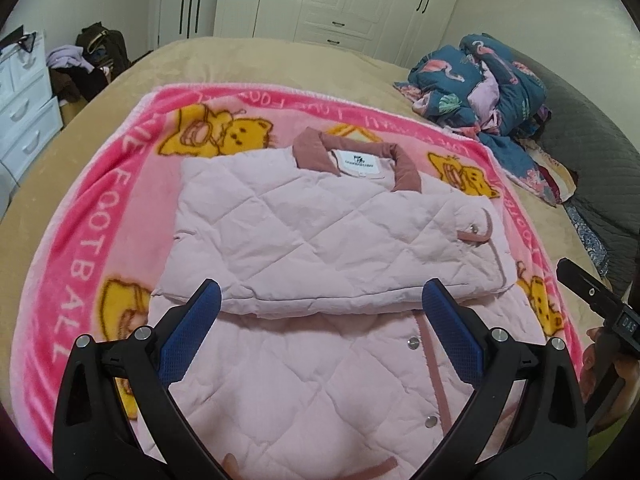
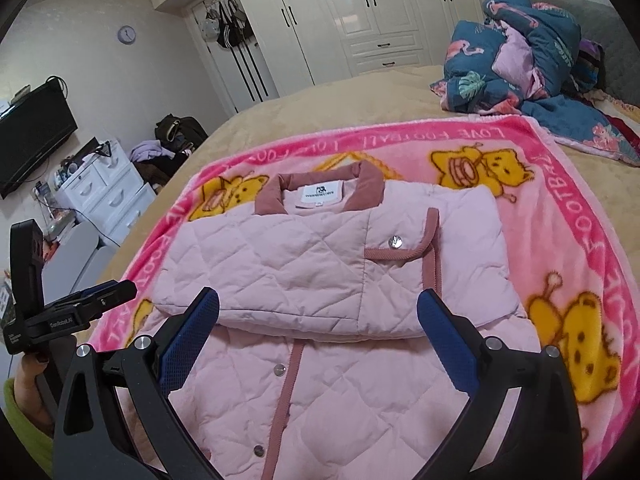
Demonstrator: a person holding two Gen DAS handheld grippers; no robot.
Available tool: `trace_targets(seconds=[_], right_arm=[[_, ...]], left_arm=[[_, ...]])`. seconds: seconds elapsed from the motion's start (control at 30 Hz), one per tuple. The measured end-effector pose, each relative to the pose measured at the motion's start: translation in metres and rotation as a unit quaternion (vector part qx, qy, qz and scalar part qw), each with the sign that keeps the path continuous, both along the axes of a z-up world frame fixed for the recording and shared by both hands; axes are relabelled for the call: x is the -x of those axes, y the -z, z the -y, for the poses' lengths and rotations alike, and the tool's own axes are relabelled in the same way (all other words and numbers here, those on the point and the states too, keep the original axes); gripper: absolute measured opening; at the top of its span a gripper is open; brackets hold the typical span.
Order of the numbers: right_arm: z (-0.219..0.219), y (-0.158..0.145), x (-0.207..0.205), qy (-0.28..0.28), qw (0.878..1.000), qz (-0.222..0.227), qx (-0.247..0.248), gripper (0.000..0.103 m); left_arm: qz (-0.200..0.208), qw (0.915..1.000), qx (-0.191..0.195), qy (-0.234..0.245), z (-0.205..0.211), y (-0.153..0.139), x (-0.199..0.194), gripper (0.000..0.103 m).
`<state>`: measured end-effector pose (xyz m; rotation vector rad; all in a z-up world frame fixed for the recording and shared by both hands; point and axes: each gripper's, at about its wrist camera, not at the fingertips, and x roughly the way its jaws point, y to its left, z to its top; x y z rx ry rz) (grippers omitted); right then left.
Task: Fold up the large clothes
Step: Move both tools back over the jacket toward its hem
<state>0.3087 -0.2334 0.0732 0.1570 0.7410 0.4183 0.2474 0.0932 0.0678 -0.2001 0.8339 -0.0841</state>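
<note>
Pink quilted jacket (image 1: 320, 216) lies partly folded on a cartoon blanket (image 1: 84, 248) over the bed. Both claws tilt down above its near half: left gripper (image 1: 320, 300) spread wide and empty, right gripper (image 2: 318, 304) likewise gaping, nothing between its fingers.

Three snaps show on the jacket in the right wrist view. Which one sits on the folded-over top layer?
The snap on the corded tab, near the collar. The other two snaps sit lower, along the placket of the jacket, on the bottom layer.
</note>
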Motion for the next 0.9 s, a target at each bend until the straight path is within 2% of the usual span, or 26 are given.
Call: trace_targets(seconds=[0.5,0.9], right_arm=[[0.012,-0.035,0.052,-0.005,0.999,0.041,-0.024,0.099],[0.020,-0.035,0.087,-0.010,0.999,0.043,-0.015,0.099]], left_arm=[[0.031,0.9994,-0.012,0.013,0.011,-0.023,0.042,0.094],[0.047,0.9983,-0.027,0.020,0.017,-0.026,0.081,0.094]])
